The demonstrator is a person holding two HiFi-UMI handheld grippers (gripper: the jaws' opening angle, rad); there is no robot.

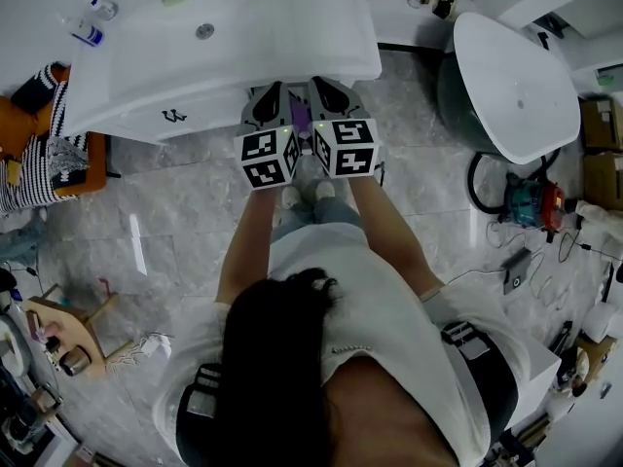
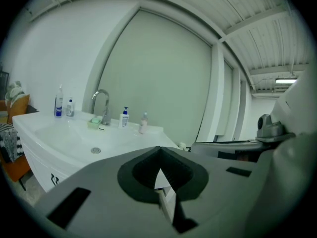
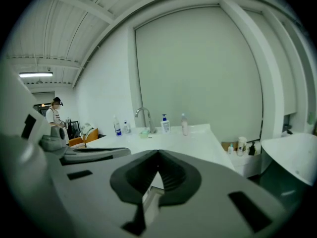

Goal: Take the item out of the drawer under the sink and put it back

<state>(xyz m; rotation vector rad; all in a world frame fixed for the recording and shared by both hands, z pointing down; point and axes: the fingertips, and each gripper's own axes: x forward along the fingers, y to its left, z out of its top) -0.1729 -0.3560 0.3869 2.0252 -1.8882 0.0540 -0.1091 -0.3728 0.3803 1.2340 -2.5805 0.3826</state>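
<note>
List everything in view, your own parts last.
Sink vanity: one, white, ahead of the grippers.
Faucet: one, chrome, behind basin.
Bottles: four, white, blue, pinkish, along vanity's back.
Soap dish: one, green, beside faucet.
Bathtub: one, white, right of vanity.
Chair: one, orange, left of vanity.
Cardboard boxes: two, brown, far right.
Stool: one, wooden, lower left.
Left gripper: one, grey, shut, empty.
Right gripper: one, grey, shut, empty.

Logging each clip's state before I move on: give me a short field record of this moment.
Setting: person standing at white sink
Left gripper: jaws together, empty
Right gripper: jaws together, empty
Drawer: under the sink, looks closed, contents not visible
Counter: faucet, pump bottle
</note>
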